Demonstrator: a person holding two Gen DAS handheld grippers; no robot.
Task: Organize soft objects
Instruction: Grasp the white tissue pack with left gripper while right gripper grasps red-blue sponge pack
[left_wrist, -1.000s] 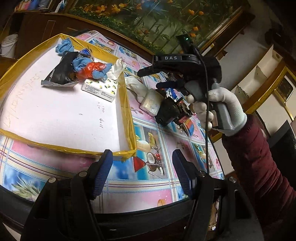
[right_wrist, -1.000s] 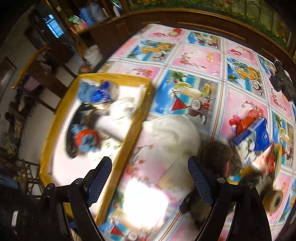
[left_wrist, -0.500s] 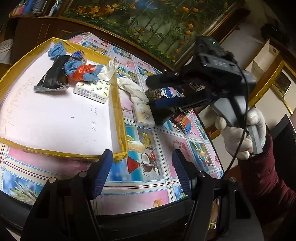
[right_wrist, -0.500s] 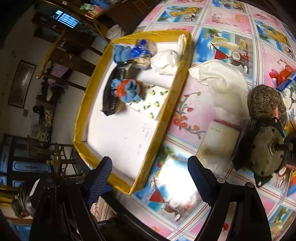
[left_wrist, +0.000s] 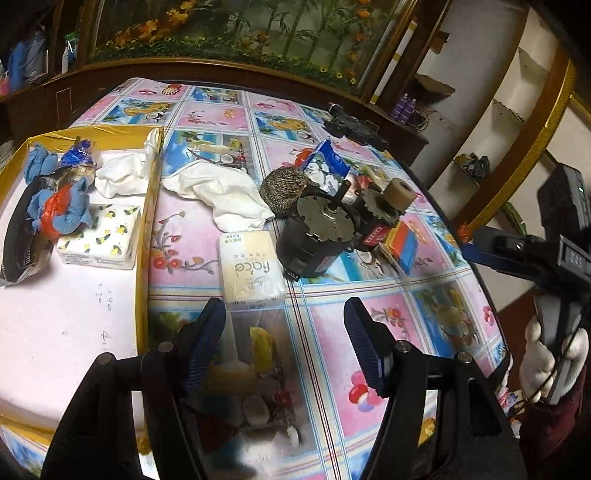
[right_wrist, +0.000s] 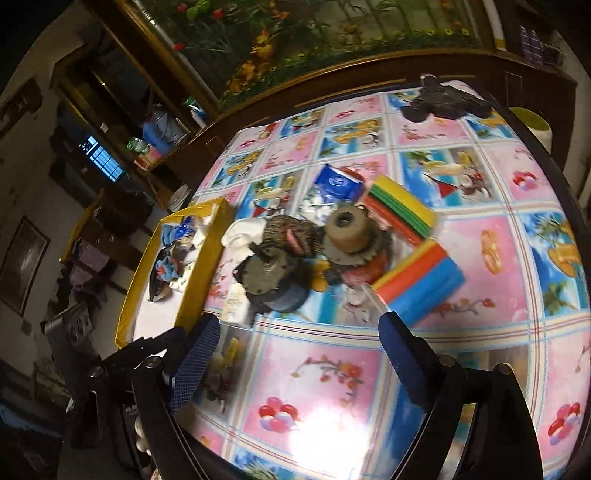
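Note:
My left gripper (left_wrist: 284, 326) is open and empty, hovering just short of a cream tissue pack (left_wrist: 251, 269) on the tablecloth. A white cloth (left_wrist: 218, 195) and a brown spiky plush (left_wrist: 284, 188) lie beyond the pack. The yellow-rimmed tray (left_wrist: 142, 236) on the left holds blue cloths, a white cloth (left_wrist: 120, 175) and a lemon-print tissue pack (left_wrist: 99, 240). My right gripper (right_wrist: 301, 328) has its jaws opening with nothing between them, above bare tablecloth in front of the pile. It also shows at the right edge of the left wrist view, held by a white-gloved hand (left_wrist: 535, 354).
A black motor (left_wrist: 317, 232), a tan roll (left_wrist: 399, 192), a blue packet (left_wrist: 328, 162) and striped sponges (right_wrist: 417, 280) crowd the table's middle. A dark object (right_wrist: 443, 99) sits at the far edge. Shelves and a flowered wall panel ring the table.
The right gripper has swung from over the tray and white cloth back toward the table's near right side. The left view has turned right, from the tray toward the tissue pack and pile.

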